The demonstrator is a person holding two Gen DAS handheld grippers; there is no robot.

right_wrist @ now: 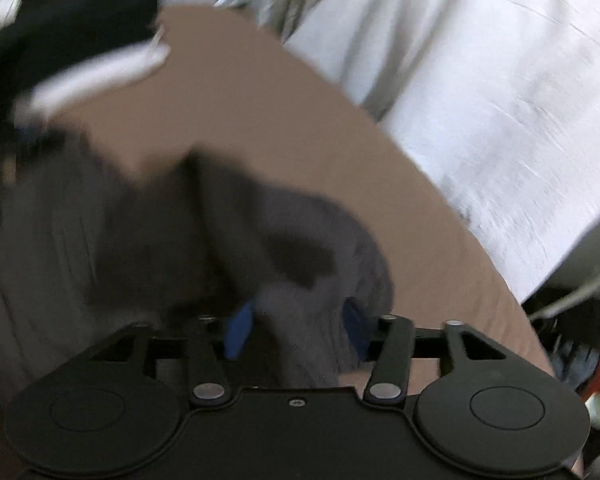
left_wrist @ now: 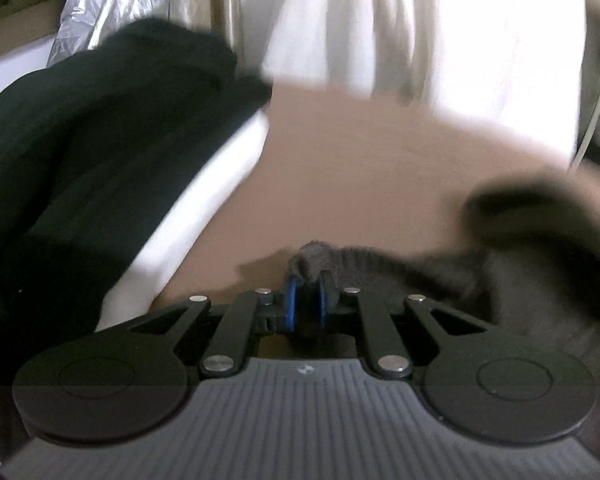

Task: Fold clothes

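Note:
A dark grey knitted garment (left_wrist: 380, 264) lies on a tan table top (left_wrist: 360, 152). My left gripper (left_wrist: 307, 284) is shut on a bunched edge of it, with blue pads close together. In the right wrist view the same grey garment (right_wrist: 284, 240) is blurred by motion. My right gripper (right_wrist: 300, 320) has its blue pads apart with a fold of the grey cloth between them; I cannot tell if they clamp it.
A pile of black and white clothes (left_wrist: 100, 152) sits at the left of the table; it also shows in the right wrist view (right_wrist: 68, 40). White curtain or sheet (left_wrist: 420, 28) hangs behind the table. Silver crinkled material (left_wrist: 112, 0) is at back left.

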